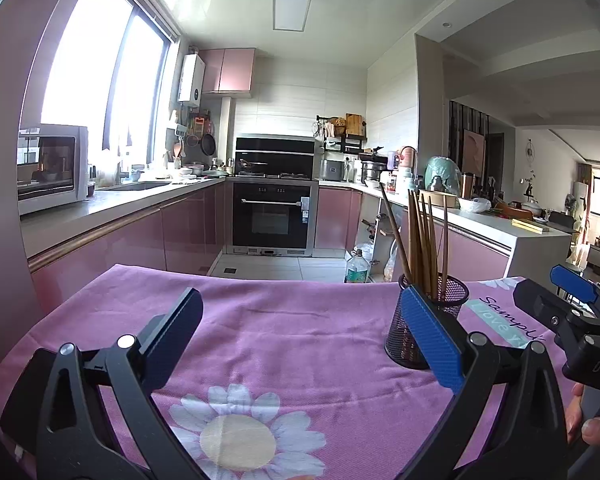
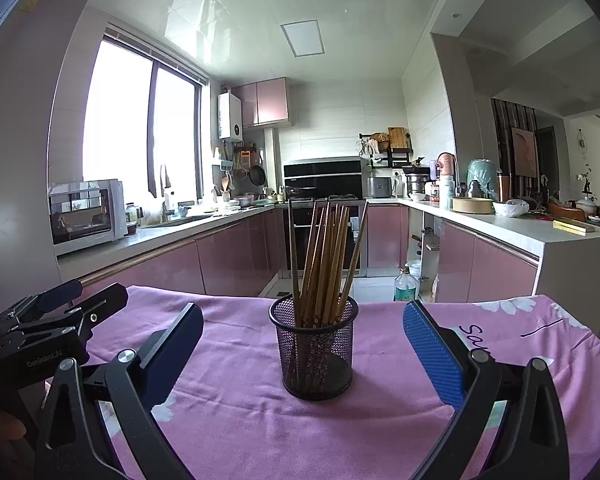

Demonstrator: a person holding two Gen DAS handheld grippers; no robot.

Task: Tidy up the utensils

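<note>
Chopsticks [image 2: 324, 264] stand bundled in a mesh cup [image 2: 315, 354] on the pink cloth [image 2: 239, 420], directly ahead of the right gripper [image 2: 304, 356]. Both the right and the left gripper [image 1: 300, 344] are wide open and empty. Risk: a jaw nudging the light cup could tip it, spilling the sticks.

1. I see a black wire-mesh metal cup [image 2: 317, 354], matt.
2. Its brown wooden chopsticks [image 2: 324, 264] look smooth.
3. The pink woven cloth with daisy print [image 2: 239, 420] looks matt.
4. My right gripper [image 2: 304, 356] has textured blue pads [image 2: 434, 354] on black plastic.
</note>
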